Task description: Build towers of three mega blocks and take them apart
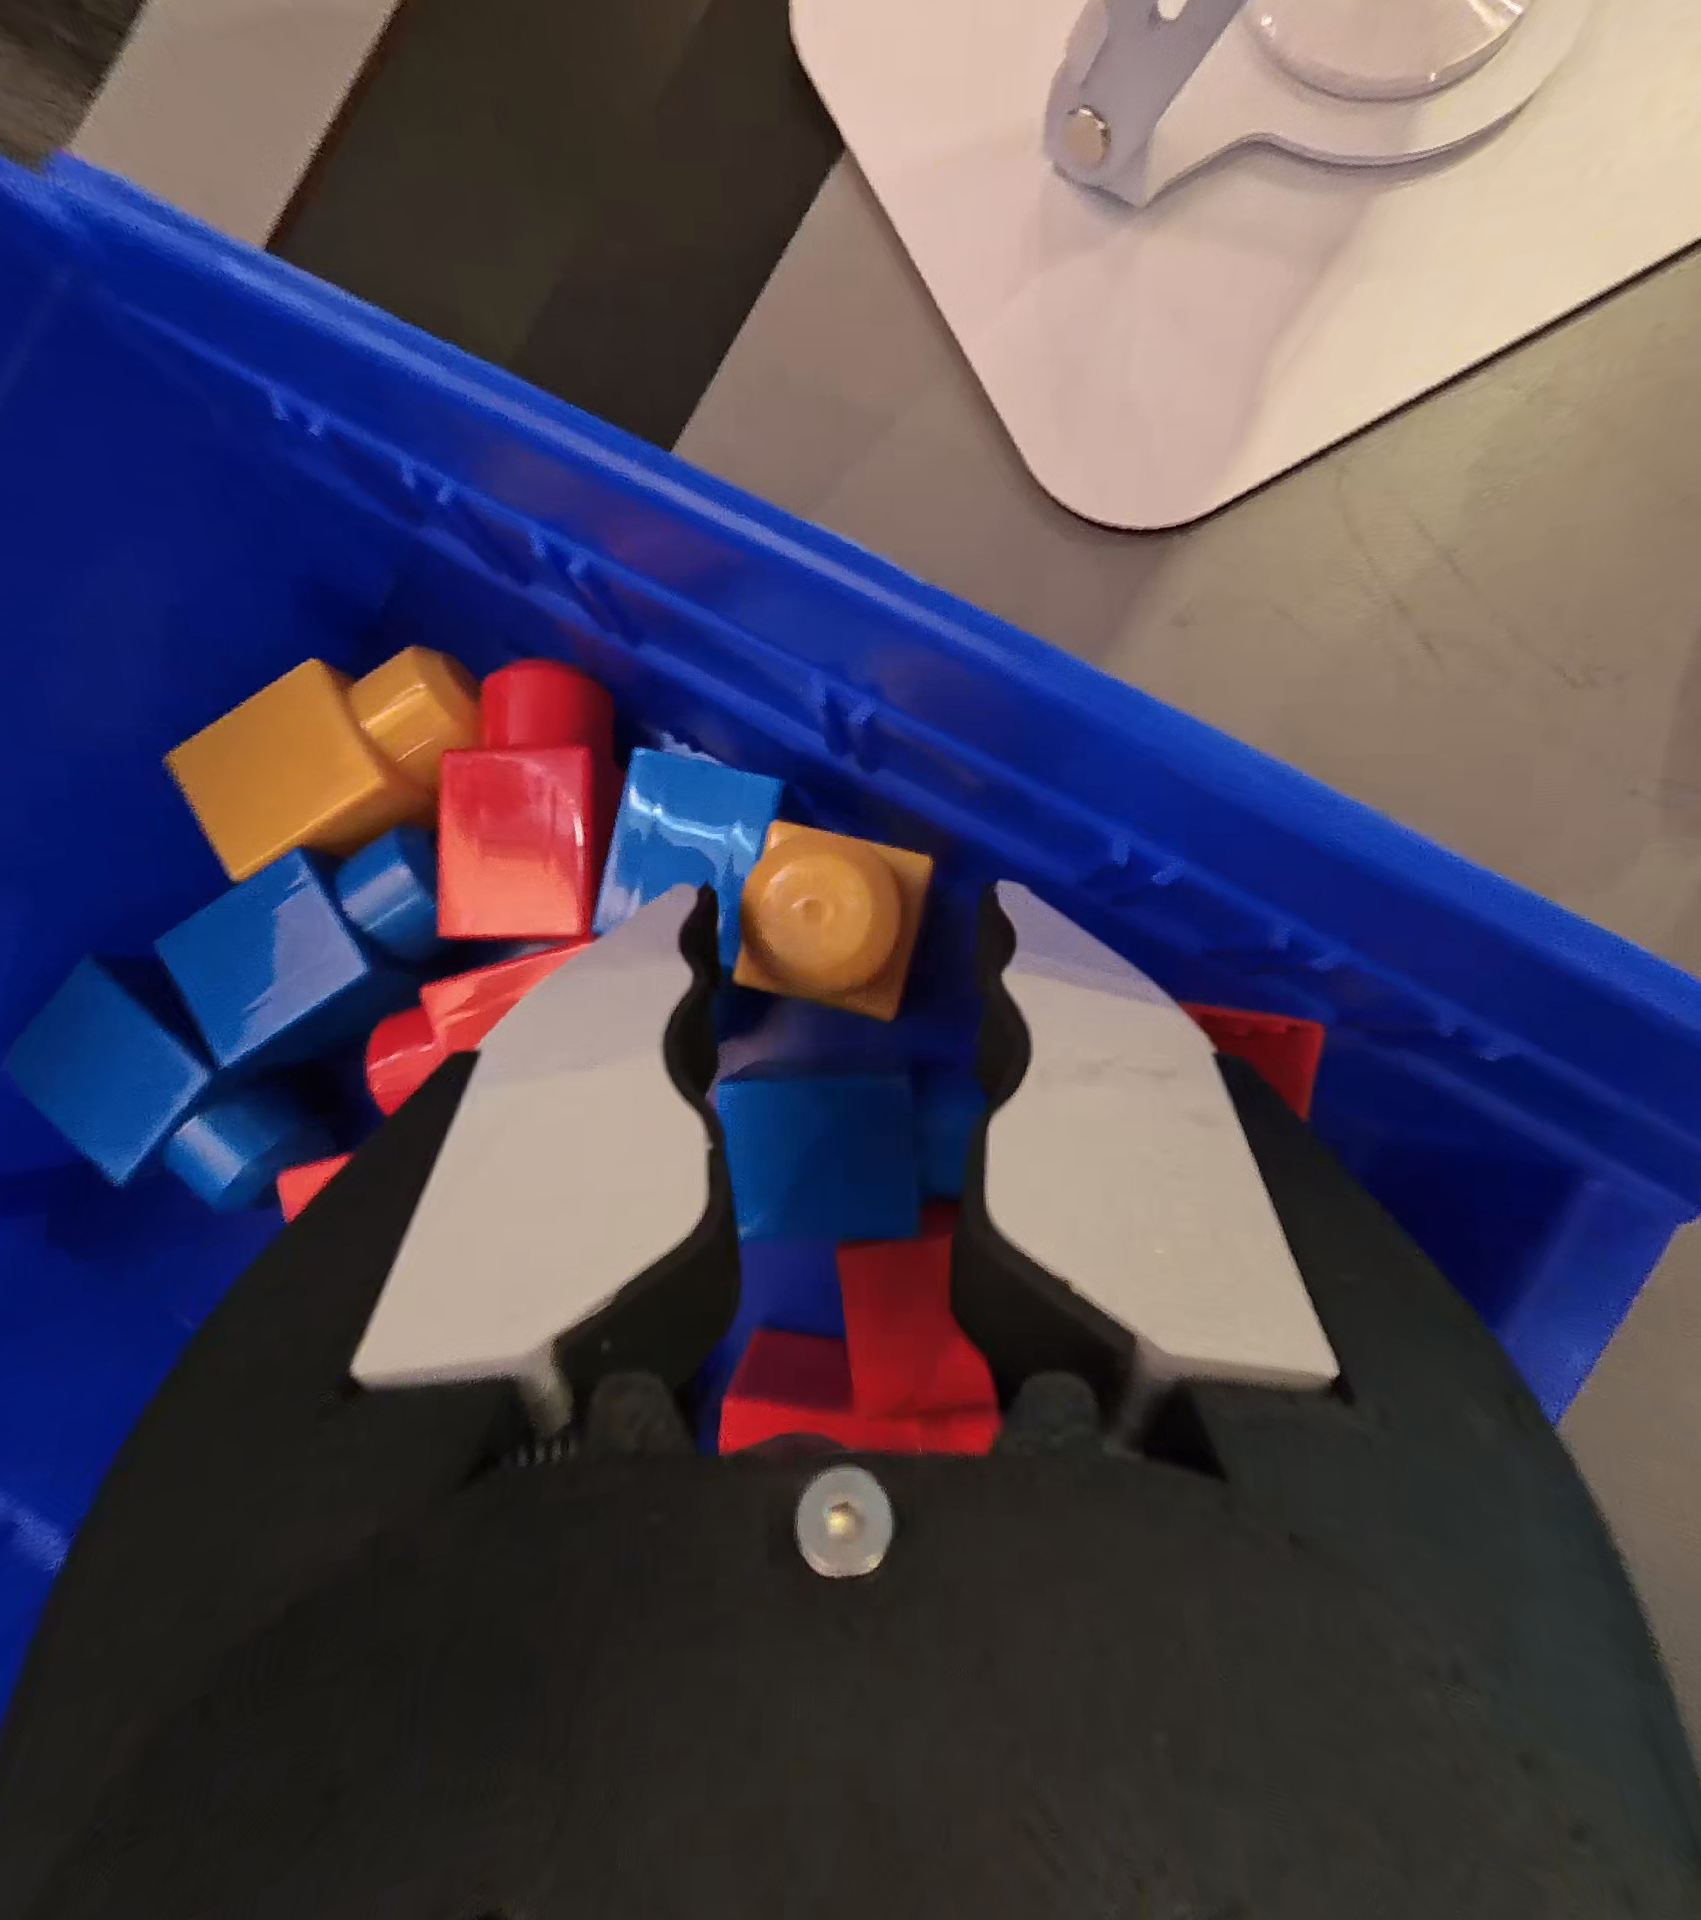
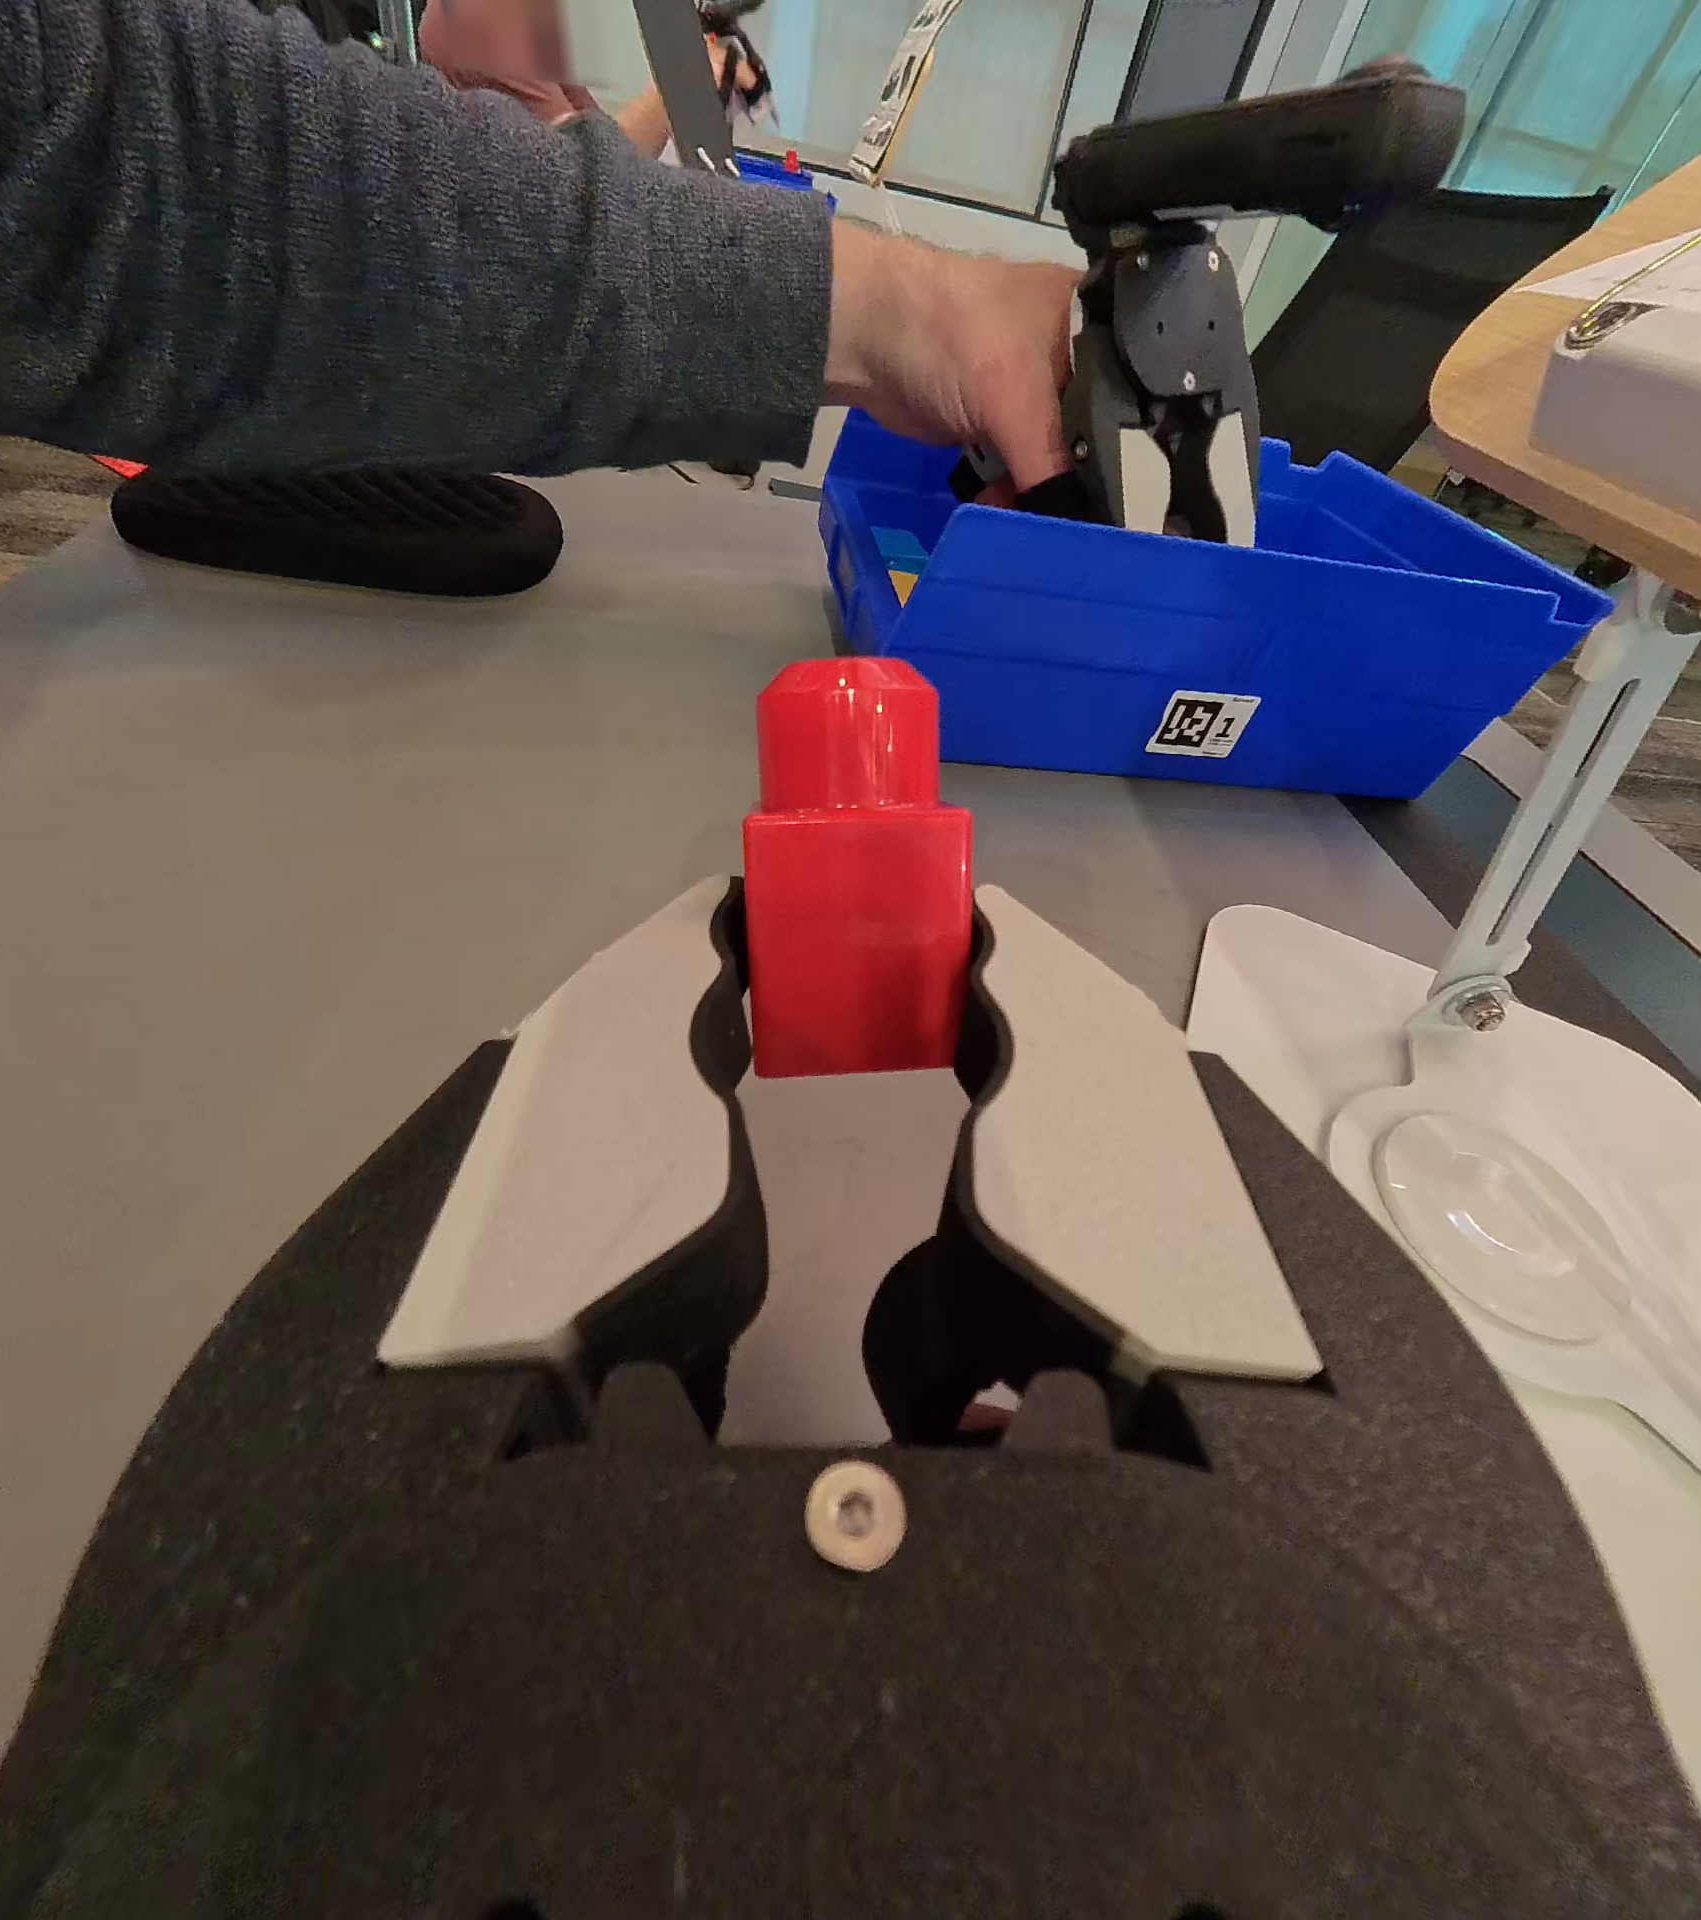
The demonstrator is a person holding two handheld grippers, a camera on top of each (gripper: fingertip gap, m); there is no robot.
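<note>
Evidently you stood at the start: your right gripper [image 2: 858, 935] was closed on one red block [image 2: 856, 894], upright at frame centre, stud up, just above or on the table [image 2: 202, 831]; contact could not be confirmed. Nothing was stacked on it. Your left gripper [image 1: 851, 914] hung parted and empty inside the bin [image 1: 825, 644], fingertips flanking a yellow block [image 1: 825, 914] in the loose pile. Judged remaining: two blocks for this tower, then all dismantling.
</note>
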